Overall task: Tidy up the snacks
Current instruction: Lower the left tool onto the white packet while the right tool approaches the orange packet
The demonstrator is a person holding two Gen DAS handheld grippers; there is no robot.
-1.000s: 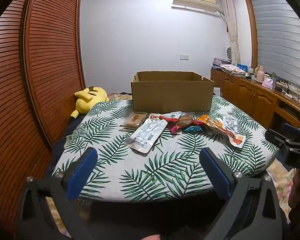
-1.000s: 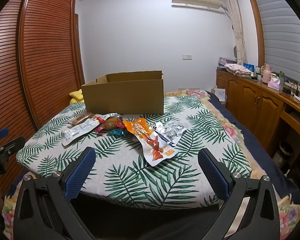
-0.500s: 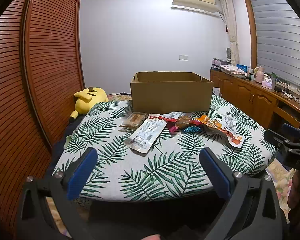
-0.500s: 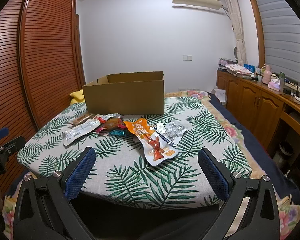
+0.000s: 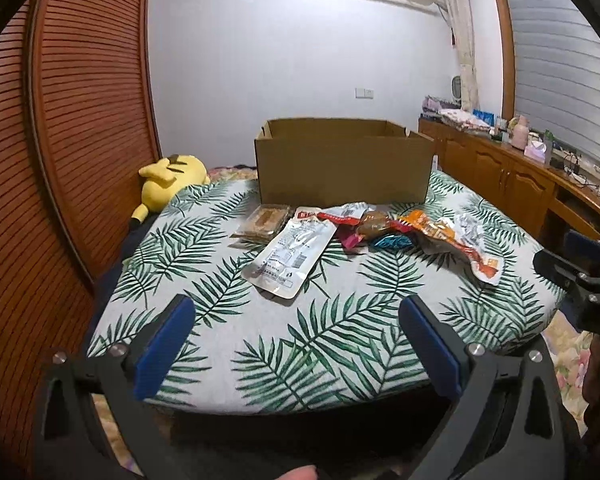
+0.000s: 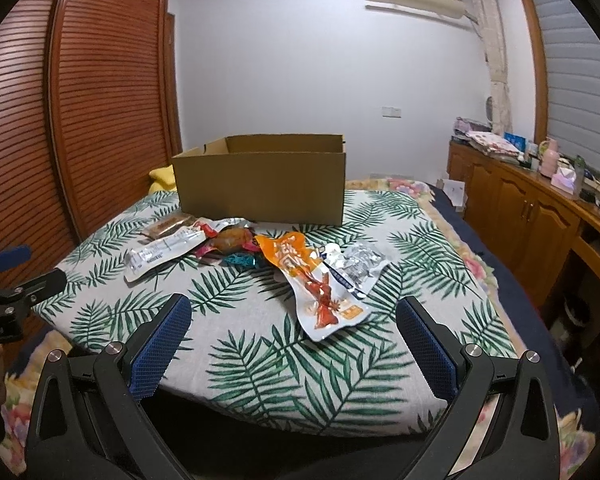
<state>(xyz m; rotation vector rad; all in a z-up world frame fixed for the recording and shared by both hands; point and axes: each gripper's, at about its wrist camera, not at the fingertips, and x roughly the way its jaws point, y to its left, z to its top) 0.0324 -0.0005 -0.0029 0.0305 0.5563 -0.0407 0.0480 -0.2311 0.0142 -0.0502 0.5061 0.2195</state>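
Note:
Several snack packets lie in a row on a leaf-print table [image 5: 227, 340] in front of an open cardboard box [image 5: 342, 164]. They include a long white pouch [image 5: 293, 252], a biscuit pack [image 5: 261, 222], an orange packet [image 6: 312, 284] and a silver packet [image 6: 358, 262]. My left gripper [image 5: 297, 320] is open and empty, near the table's front edge, short of the white pouch. My right gripper [image 6: 293, 320] is open and empty, just short of the orange packet. The box also shows in the right wrist view [image 6: 261, 180].
A yellow plush toy [image 5: 169, 178] lies off the table's back left by the slatted wooden doors [image 5: 79, 128]. A wooden sideboard [image 6: 540, 216] with clutter runs along the right wall. Each gripper shows at the edge of the other's view.
Both grippers have moved a little forward toward the table and snacks. Their jaws stay open. The snacks and box have not moved.

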